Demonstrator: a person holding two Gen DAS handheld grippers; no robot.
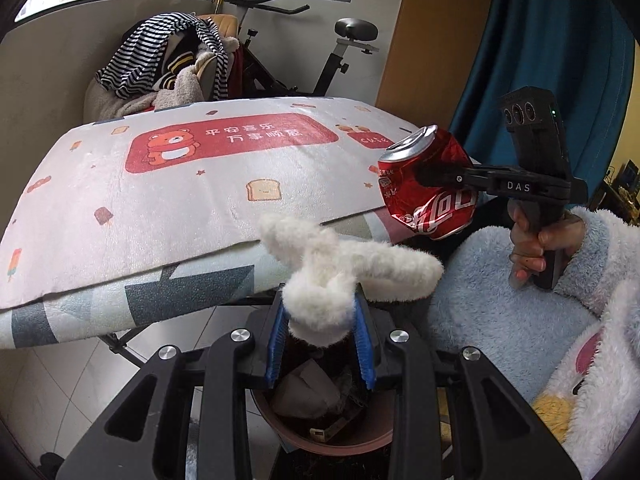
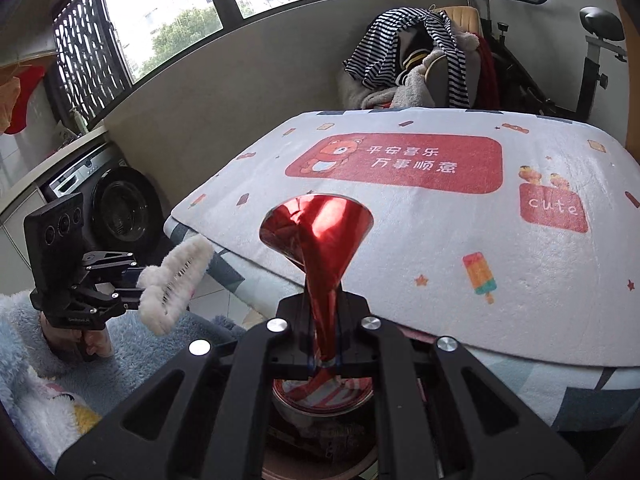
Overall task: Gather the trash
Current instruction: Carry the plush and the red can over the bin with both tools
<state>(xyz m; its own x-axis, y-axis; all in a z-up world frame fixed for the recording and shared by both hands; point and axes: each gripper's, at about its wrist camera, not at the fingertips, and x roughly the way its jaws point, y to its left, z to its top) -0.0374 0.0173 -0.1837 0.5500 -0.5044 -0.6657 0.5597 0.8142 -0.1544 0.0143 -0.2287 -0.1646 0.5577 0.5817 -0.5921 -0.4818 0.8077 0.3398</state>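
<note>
My left gripper point(image 1: 320, 340) is shut on a white fluffy hair clip point(image 1: 332, 276), held above a brown trash bin point(image 1: 344, 436) with paper scraps inside. It also shows at the left of the right wrist view point(image 2: 136, 292), holding the fluffy clip point(image 2: 176, 280). My right gripper point(image 2: 324, 344) is shut on a crushed red cola can point(image 2: 320, 240), held over the bin point(image 2: 320, 440). In the left wrist view the right gripper point(image 1: 428, 176) holds the can point(image 1: 428, 184) at the table's right front corner.
A table with a white blanket bearing a red bear panel point(image 1: 168, 184) fills the middle. Behind stand a chair piled with striped clothes point(image 1: 168, 60) and an exercise bike point(image 1: 320, 60). A washing machine point(image 2: 116, 208) is at left. The person's blue fluffy robe point(image 1: 500, 304) is at right.
</note>
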